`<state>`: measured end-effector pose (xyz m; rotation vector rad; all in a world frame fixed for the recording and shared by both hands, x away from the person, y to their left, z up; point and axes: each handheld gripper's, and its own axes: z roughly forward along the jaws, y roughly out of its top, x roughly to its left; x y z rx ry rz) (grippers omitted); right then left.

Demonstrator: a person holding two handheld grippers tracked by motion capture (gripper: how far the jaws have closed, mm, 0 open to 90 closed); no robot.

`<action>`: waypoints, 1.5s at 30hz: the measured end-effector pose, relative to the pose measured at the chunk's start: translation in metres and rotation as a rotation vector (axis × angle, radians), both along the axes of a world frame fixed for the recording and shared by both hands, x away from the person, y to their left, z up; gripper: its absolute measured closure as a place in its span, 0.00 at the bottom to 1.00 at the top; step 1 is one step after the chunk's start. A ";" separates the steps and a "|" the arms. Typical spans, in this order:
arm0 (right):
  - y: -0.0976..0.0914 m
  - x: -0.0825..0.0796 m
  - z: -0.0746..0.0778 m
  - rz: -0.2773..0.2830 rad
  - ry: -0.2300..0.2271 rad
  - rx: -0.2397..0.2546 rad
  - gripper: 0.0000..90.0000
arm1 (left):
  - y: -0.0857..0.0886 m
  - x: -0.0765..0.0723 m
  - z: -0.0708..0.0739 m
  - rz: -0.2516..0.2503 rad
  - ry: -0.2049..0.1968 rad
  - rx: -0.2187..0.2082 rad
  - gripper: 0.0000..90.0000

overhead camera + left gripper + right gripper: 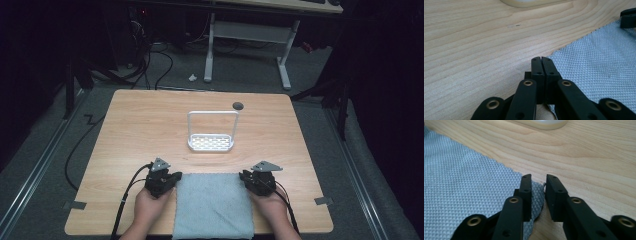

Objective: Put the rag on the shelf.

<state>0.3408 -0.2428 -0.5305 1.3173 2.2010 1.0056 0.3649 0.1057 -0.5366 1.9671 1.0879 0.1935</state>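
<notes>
- While the grey waffle-weave towel [213, 204] lies flat at the six o'clock edge of the wooden table [125, 130], a person's two hands set a gripper at each of its far corners.
- At the towel's ten o'clock corner, the left gripper [172, 178] rests low on the wood; in the left gripper view its jaws are pressed together, the cloth's edge [599, 65] lies just beside them, and nothing visible sits between them.
- Beyond the cloth, at twelve o'clock, a white wire rack [211, 131] with a perforated base stands upright mid-table, well apart from the towel; a small dark disc [238, 105] lies near its one o'clock side.
- At the towel's two o'clock corner, the right gripper [246, 176] has its jaws apart, and the right gripper view shows the corner [537, 195] between them, lying against the left-hand jaw.
- Judged from this, the step in hand is seizing the far corners. Next, the right jaws need to close on that corner, while the left jaws must part and take the cloth's edge before any lift or fold.
</notes>
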 end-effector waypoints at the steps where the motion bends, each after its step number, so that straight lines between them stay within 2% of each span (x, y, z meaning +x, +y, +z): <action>1: 0.000 -0.001 0.000 0.000 -0.003 -0.010 0.91 | 0.000 0.000 0.000 -0.001 0.001 0.000 0.99; 5: -0.001 -0.001 0.000 0.005 -0.006 -0.018 1.00 | 0.000 0.000 0.000 0.000 0.001 0.000 0.99; 8: -0.001 -0.001 0.000 0.014 -0.015 -0.019 1.00 | 0.000 0.000 0.000 -0.001 0.000 0.003 0.99; 11: -0.002 -0.004 0.003 0.013 -0.035 0.006 1.00 | 0.000 -0.001 0.000 0.000 -0.004 0.004 0.99; 17: -0.004 -0.013 0.011 0.021 -0.085 0.030 1.00 | 0.000 -0.004 0.002 -0.011 -0.040 0.002 0.99; 20: -0.005 -0.015 0.015 0.029 -0.107 0.028 1.00 | 0.000 -0.004 0.002 -0.011 -0.031 -0.002 0.99; 24: -0.005 -0.018 0.017 0.025 -0.121 0.044 1.00 | 0.000 -0.010 0.004 -0.024 -0.098 0.005 0.99; 26: -0.005 -0.021 0.020 0.027 -0.137 0.055 1.00 | 0.001 -0.013 0.007 -0.026 -0.131 -0.012 0.99; 30: -0.003 -0.023 0.026 0.035 -0.165 0.057 1.00 | 0.002 -0.016 0.015 -0.014 -0.156 -0.050 0.99; 33: -0.002 -0.024 0.029 0.035 -0.189 0.056 1.00 | 0.001 -0.019 0.022 -0.011 -0.184 -0.064 0.99; 36: -0.003 -0.025 0.035 0.033 -0.211 0.087 1.00 | 0.000 -0.021 0.026 -0.012 -0.199 -0.067 0.99; 39: -0.002 -0.024 0.041 0.036 -0.234 0.096 1.00 | 0.000 -0.021 0.031 -0.010 -0.220 -0.069 0.99; 42: -0.003 -0.022 0.049 0.034 -0.260 0.122 1.00 | 0.001 -0.023 0.040 -0.002 -0.236 -0.096 0.99; 45: -0.003 -0.023 0.060 0.046 -0.298 0.119 1.00 | 0.004 -0.025 0.052 0.000 -0.276 -0.111 0.99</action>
